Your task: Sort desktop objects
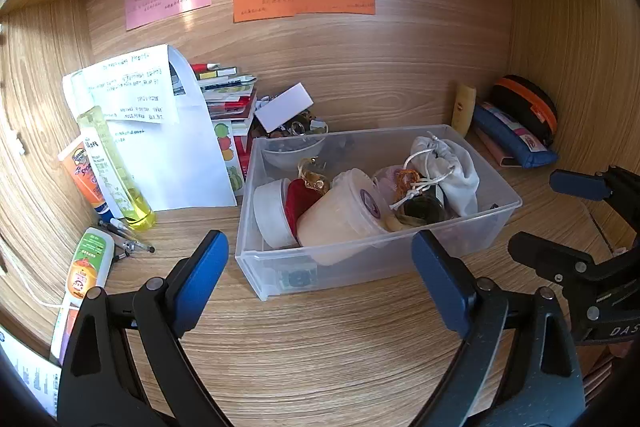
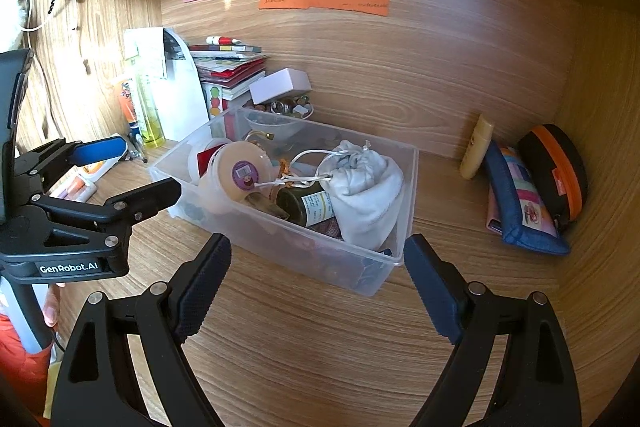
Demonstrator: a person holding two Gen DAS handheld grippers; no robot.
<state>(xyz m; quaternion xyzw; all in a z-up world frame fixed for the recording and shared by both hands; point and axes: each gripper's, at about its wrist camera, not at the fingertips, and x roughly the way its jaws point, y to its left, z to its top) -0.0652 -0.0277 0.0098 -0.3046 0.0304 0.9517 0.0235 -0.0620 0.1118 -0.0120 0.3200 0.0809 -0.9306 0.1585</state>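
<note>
A clear plastic bin stands on the wooden desk. In it lie a cream tub, a white jar, a grey drawstring pouch and a dark jar. My left gripper is open and empty just in front of the bin; it also shows in the right wrist view. My right gripper is open and empty at the bin's near right corner; it also shows in the left wrist view.
Far left: a yellow bottle, an orange tube, pens, papers and stacked books. A white box rests over a bowl of trinkets. Far right: a cream tube, blue pouch and black-orange case.
</note>
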